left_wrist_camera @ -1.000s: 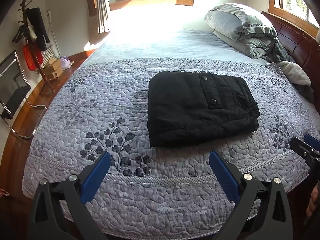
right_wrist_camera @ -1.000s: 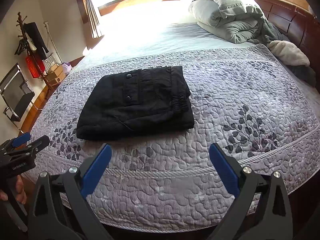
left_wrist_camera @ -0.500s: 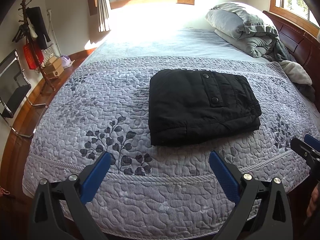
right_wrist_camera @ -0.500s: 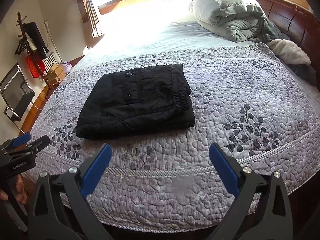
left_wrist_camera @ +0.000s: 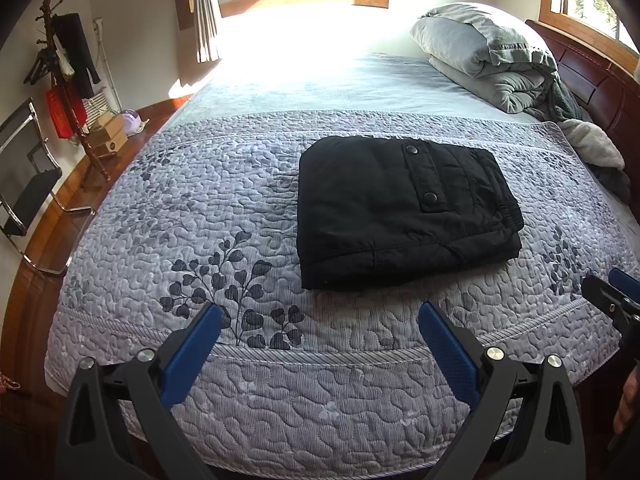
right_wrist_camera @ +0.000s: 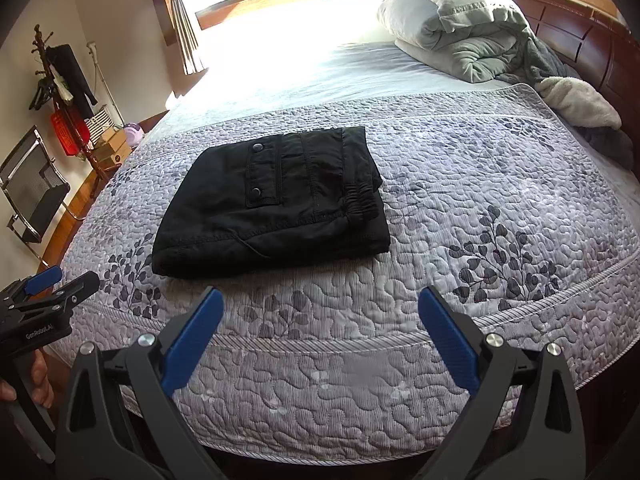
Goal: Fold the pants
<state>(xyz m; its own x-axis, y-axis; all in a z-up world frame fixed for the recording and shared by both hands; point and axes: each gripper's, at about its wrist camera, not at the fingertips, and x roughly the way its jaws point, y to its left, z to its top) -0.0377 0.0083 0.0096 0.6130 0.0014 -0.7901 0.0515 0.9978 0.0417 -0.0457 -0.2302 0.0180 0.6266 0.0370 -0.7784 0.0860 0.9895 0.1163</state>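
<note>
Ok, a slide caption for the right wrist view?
Folded black pants on the quilted bedspread, open right gripper held back near the bed's edge.

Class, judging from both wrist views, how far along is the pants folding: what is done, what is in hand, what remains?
Done: the black pants lie folded in a compact rectangle on the quilted bedspread. In hand: nothing; the left gripper and right gripper are both open, clear of the fabric. Left: seemingly nothing, perhaps some tidying.

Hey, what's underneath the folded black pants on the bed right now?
The black pants lie folded on the grey leaf-patterned quilt, which shows all around them. Whatever sits directly beneath, or between the folded layers, is covered and cannot be seen.
</note>
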